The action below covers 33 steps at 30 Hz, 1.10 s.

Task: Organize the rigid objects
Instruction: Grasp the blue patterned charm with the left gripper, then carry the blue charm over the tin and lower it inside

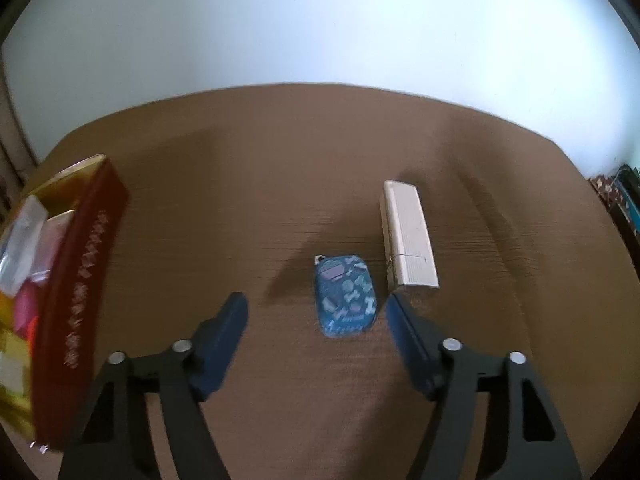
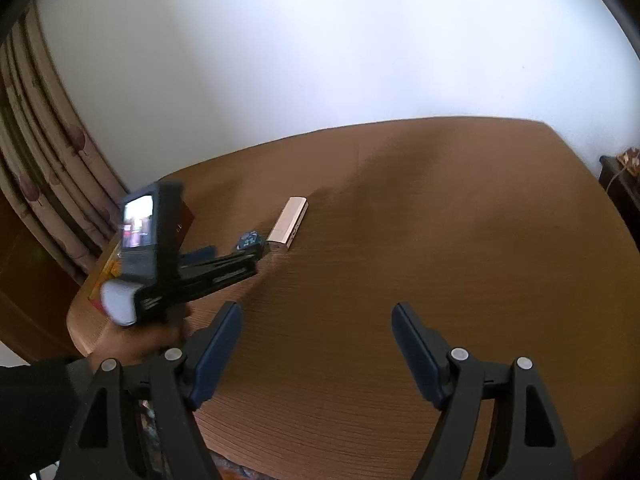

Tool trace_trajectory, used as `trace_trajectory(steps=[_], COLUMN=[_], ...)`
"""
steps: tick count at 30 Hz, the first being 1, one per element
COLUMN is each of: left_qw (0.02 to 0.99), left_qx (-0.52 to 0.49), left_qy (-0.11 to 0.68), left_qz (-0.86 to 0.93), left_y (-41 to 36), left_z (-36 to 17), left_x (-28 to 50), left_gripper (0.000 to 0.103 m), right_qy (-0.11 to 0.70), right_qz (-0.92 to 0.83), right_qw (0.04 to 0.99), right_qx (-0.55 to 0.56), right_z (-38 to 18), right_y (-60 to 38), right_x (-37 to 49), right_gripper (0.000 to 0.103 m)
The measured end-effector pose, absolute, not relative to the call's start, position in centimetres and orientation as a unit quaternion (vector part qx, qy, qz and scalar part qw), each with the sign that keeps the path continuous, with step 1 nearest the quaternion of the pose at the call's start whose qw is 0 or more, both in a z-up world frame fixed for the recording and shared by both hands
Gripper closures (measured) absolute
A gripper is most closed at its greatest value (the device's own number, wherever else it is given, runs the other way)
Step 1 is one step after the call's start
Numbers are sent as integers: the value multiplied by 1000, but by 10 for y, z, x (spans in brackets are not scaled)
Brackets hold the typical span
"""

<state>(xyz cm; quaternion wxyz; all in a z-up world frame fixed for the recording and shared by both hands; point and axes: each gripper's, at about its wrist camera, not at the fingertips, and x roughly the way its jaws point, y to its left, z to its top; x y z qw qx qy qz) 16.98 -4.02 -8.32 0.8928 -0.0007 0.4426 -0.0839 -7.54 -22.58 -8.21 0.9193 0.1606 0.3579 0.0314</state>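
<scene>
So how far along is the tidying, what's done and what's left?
Several items already sit in the red box. Nothing is in hand: the left gripper is open, nearing the blue pouch, and the right gripper is open over bare table. The pouch and the white case are left on the table.

A brown table (image 1: 280, 160) bears a red box (image 1: 80, 280), blue case (image 1: 346, 296), white block (image 1: 408, 232).
</scene>
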Motion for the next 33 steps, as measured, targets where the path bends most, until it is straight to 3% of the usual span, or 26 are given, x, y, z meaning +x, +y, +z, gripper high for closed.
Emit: trace_trajectory(steps=[3,4,5,17,33], left_qw=[891,893,892,901,924], left_qx=[19,19,20,59,52], left_qy=[448,444,446,418,372], left_qz=[-72,-69,-70,-100,-70], left_y=[-49,-50,-52,-60,-2], left_z=[-91,-91,-90,-24,44], left_x=[182,184,186,152,110], left_gripper=[42,56,75,76,76], right_qy=[363,363,363,356,351], right_qz=[28,28,28,0,-10], right_qw=[915,915,915,922,927], right_qx=[173,175,177,151,133], right_z=[-85,-85,-85,-80,-74], right_y=[-230,-231,-232,-223,-217], right_x=[-75,-75,-74,-82,-83], right_gripper=[24,24,24,24,24])
